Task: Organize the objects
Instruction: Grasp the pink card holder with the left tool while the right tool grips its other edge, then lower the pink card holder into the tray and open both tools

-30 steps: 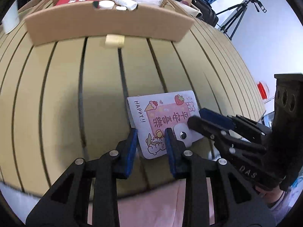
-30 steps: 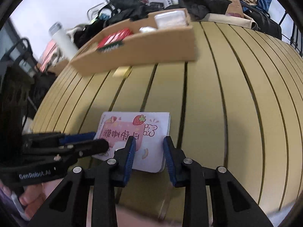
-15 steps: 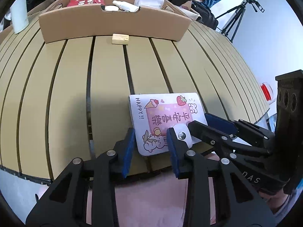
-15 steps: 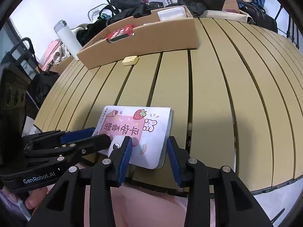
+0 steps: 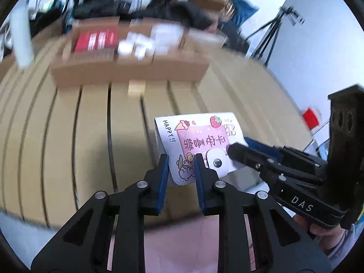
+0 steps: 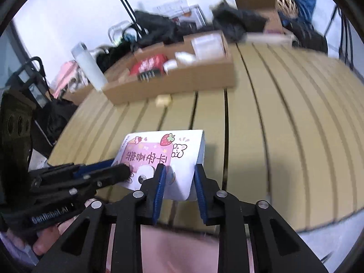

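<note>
Card wallet: clenched in left tongs; right tongs closing around its near corner above the worktop.

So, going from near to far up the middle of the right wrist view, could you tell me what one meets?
Right gripper → illustrated card pouch → small yellow block → cardboard tray.

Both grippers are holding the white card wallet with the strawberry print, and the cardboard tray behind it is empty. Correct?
Not quite. The left gripper and the right gripper do hold the card wallet, but the cardboard tray is not empty: the right wrist view shows a red box and white items inside it.
</note>
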`<state>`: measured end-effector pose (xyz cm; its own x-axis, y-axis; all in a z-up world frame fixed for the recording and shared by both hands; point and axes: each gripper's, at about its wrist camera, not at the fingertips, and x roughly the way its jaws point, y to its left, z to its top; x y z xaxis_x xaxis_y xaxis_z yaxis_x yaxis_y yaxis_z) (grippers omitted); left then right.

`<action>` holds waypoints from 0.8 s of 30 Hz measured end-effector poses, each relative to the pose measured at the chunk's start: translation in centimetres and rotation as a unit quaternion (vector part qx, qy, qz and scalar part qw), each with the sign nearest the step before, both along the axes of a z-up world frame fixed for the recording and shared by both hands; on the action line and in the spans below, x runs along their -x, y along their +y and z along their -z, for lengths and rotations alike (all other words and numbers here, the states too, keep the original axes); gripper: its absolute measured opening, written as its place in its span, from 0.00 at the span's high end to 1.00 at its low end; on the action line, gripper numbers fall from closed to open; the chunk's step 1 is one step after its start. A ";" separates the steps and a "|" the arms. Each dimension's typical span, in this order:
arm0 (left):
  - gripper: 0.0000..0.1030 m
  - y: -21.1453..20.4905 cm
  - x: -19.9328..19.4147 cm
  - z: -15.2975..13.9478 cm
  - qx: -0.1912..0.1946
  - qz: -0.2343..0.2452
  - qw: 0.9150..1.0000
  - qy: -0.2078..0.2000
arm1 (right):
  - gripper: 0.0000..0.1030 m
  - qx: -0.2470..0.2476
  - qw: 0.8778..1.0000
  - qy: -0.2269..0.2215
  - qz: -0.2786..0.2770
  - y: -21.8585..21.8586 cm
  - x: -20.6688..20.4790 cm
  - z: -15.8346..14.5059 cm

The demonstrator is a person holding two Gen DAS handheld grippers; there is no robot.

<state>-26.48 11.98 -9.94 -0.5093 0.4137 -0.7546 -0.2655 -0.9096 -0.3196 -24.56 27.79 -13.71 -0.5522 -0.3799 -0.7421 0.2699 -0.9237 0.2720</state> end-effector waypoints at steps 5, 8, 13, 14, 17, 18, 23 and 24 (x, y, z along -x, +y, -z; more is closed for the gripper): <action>0.82 -1.0 8.6 -6.1 -0.053 -0.012 0.998 0.028 | 0.73 0.022 0.999 0.030 -0.008 0.8 6.9 -6.3; 0.83 -1.2 14.4 -6.6 -0.073 -0.017 0.997 0.004 | 0.73 0.029 0.999 0.029 -0.011 0.8 12.9 -8.5; 0.83 -0.4 20.7 -3.6 -0.048 -0.027 0.998 -0.038 | 0.73 0.013 1.000 -0.008 0.002 0.2 20.5 -6.8; 0.83 -0.3 21.7 -2.7 -0.042 -0.031 0.997 -0.048 | 0.73 0.005 1.000 -0.021 0.004 -0.1 22.1 -5.6; 0.83 0.3 23.2 1.0 -0.012 -0.034 0.997 -0.066 | 0.73 -0.017 0.999 -0.047 0.006 -0.8 24.0 -2.7; 0.83 0.5 23.4 2.6 -0.005 -0.035 0.997 -0.070 | 0.73 -0.029 0.998 -0.054 0.007 -1.0 24.5 -1.6; 0.75 0.7 21.3 4.1 0.010 -0.023 0.999 -0.044 | 0.68 -0.093 0.995 -0.029 0.000 -2.4 24.0 1.7; 0.65 0.6 20.9 3.5 0.012 -0.019 0.999 -0.039 | 0.56 -0.104 0.994 -0.014 -0.002 -2.6 23.7 1.4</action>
<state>-47.40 12.56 -13.42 -0.4642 0.3760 -0.8020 -0.2055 -0.9264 -0.3154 -48.21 25.21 -15.11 -0.5292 -0.2189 -0.8198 0.2686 -0.9597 0.0828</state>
